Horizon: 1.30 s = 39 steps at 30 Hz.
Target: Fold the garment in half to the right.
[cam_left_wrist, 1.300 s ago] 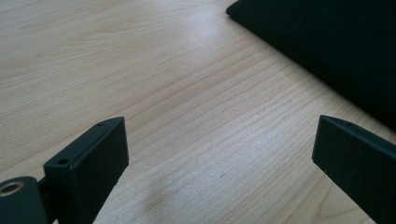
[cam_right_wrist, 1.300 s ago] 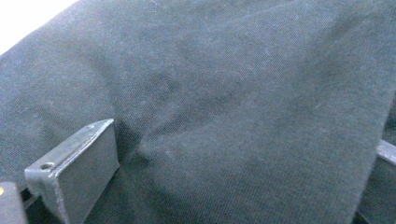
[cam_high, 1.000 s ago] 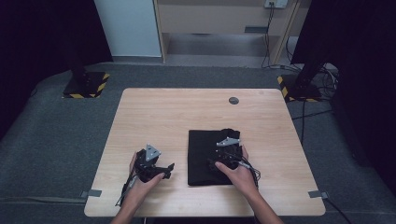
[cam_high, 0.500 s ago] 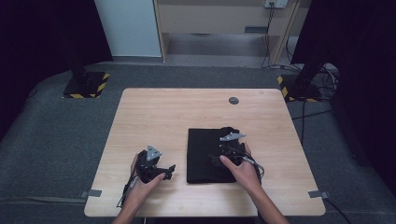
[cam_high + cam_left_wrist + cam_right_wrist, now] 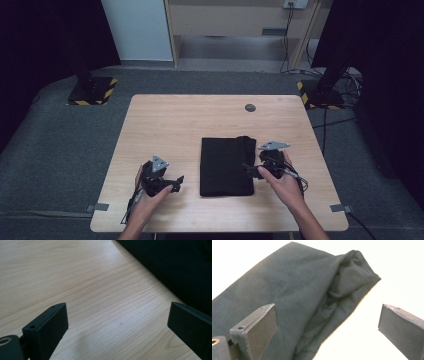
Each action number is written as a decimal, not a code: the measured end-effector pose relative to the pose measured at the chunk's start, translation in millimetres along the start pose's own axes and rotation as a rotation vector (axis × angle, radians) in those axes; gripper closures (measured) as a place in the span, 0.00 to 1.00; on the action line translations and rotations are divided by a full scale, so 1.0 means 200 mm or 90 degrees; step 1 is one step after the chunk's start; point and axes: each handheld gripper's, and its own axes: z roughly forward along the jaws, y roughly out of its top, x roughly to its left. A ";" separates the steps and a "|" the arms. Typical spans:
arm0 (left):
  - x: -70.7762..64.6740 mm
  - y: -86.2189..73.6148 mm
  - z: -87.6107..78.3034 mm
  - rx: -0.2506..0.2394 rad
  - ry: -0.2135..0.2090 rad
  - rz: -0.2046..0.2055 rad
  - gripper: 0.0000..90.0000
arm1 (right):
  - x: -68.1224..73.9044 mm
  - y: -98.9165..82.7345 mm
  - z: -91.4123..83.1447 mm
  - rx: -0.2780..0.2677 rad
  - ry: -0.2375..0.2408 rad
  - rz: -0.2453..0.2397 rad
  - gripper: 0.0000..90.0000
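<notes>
A folded black cloth (image 5: pixel 226 165) lies flat on the wooden table (image 5: pixel 175 125), right of centre near the front. My right gripper (image 5: pixel 251 168) stands open at the cloth's right edge, pointing left across it. In the right gripper view the cloth (image 5: pixel 294 297) lies below the wide-apart jaws, with a bunched, wrinkled corner toward the upper right. My left gripper (image 5: pixel 176 183) rests open on bare wood just left of the cloth. The left gripper view shows wood grain between its jaws and the cloth's edge (image 5: pixel 175 267) at the upper right.
A small dark round disc (image 5: pixel 250 107) sits in the table top near the far edge. Two black stand bases with yellow-black striped tape (image 5: pixel 92 92) flank the table on the grey carpet. Cables (image 5: pixel 345 85) trail at the back right.
My right gripper has drawn back to the right, from over the cloth to its right edge. The left gripper has stayed put.
</notes>
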 end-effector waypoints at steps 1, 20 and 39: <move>0.01 0.00 -0.01 -0.001 0.001 -0.001 0.03 | -0.01 -0.01 -0.01 -0.004 0.000 0.001 0.03; 0.05 -0.04 -0.08 0.010 0.020 -0.006 0.03 | -0.25 -0.27 -0.19 -0.027 -0.052 0.070 0.03; 0.07 -0.11 -0.05 0.074 0.021 -0.002 0.03 | -0.28 -0.47 -0.22 0.015 -0.060 0.106 0.03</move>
